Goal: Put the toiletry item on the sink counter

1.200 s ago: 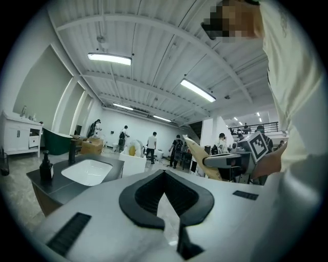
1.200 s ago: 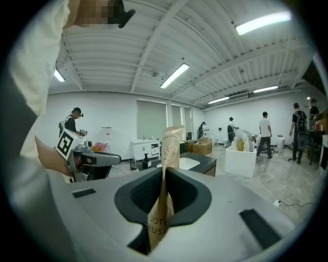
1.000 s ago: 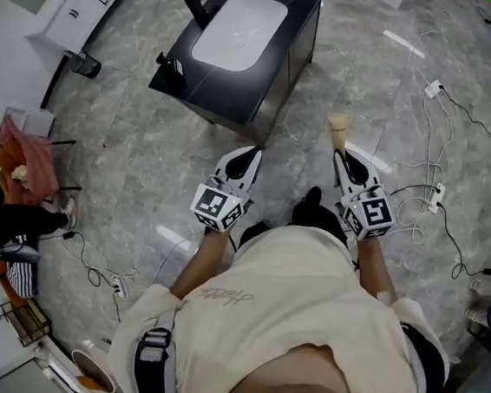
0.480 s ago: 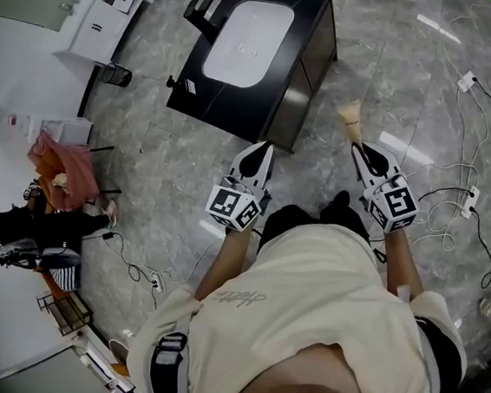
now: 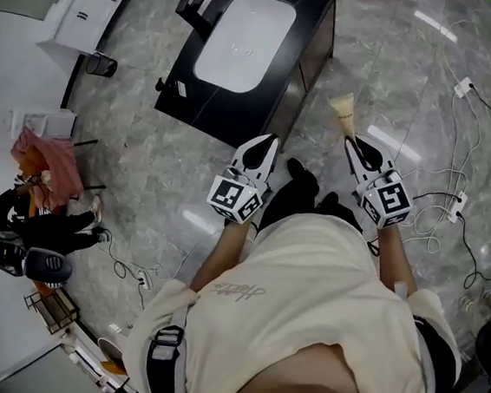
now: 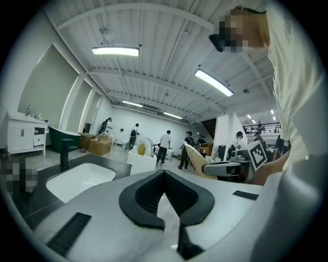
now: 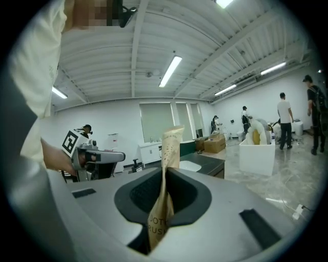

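A black sink counter (image 5: pixel 288 60) with a white basin (image 5: pixel 243 41) and a black faucet (image 5: pixel 192 7) stands on the marble floor ahead of me. My right gripper (image 5: pixel 352 144) is shut on a beige toiletry tube (image 5: pixel 344 114), which sticks up out of the jaws (image 7: pixel 169 153) over the floor, right of the counter's near corner. My left gripper (image 5: pixel 269 141) is shut with nothing in it, just short of the counter's near edge. In the left gripper view the basin (image 6: pixel 77 180) lies below and to the left of the jaws.
White cables and power strips (image 5: pixel 463 86) trail over the floor at the right. A white cabinet (image 5: pixel 82 4) stands at the far left, and a person (image 5: pixel 41 231) sits by a pink cloth. A white tub (image 7: pixel 258 151) and standing people are further off.
Both grippers have come closer to the sink counter; the left one has almost reached its near edge. The tube stays held in the right gripper.
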`<state>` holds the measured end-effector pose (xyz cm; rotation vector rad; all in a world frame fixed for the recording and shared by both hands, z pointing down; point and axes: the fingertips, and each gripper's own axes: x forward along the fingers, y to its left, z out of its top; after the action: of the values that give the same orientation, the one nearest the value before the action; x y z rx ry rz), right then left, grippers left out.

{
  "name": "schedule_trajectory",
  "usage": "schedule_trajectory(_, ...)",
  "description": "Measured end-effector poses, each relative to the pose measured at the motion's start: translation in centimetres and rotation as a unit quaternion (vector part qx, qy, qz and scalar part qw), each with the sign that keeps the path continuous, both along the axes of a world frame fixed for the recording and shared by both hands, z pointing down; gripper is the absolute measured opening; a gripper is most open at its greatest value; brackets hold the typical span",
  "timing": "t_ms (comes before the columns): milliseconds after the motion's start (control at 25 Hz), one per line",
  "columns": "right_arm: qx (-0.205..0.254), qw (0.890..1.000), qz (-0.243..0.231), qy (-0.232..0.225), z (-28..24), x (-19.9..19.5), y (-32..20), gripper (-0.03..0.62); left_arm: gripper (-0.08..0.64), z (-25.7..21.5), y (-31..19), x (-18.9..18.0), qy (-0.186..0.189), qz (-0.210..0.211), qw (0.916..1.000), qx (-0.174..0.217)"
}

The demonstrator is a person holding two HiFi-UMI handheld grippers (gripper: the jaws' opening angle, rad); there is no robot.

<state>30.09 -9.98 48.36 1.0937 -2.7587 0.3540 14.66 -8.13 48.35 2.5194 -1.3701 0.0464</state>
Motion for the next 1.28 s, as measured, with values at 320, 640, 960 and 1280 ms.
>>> schedule_trajectory(320, 0.026, 0.998, -0.003, 0.056, -2.9, -3.6, -8.3, 0.023, 0.003, -3.4, -10.7, -3.0, 0.043, 0.011, 0.9979, 0.048)
schedule_trajectory(640, 0.034, 0.997, -0.037, 0.066, -2.9, -12.0, -14.6, 0.023, 0.003, -0.9, -14.5, -11.7, 0.039, -0.031, 0.9982, 0.035)
schedule_trajectory(960, 0.028, 0.986, -0.142, 0.081, -1.4, -21.4, -17.0, 0.023, 0.003, 1.4, -14.5, -19.0, 0.051, -0.121, 0.9912, 0.017)
schedule_trajectory(1280, 0.004, 0.967, -0.241, 0.083, 1.0, -27.3, -21.1, 0.023, 0.003, 2.6, -15.8, -24.4, 0.038, -0.228, 0.973, 0.002)
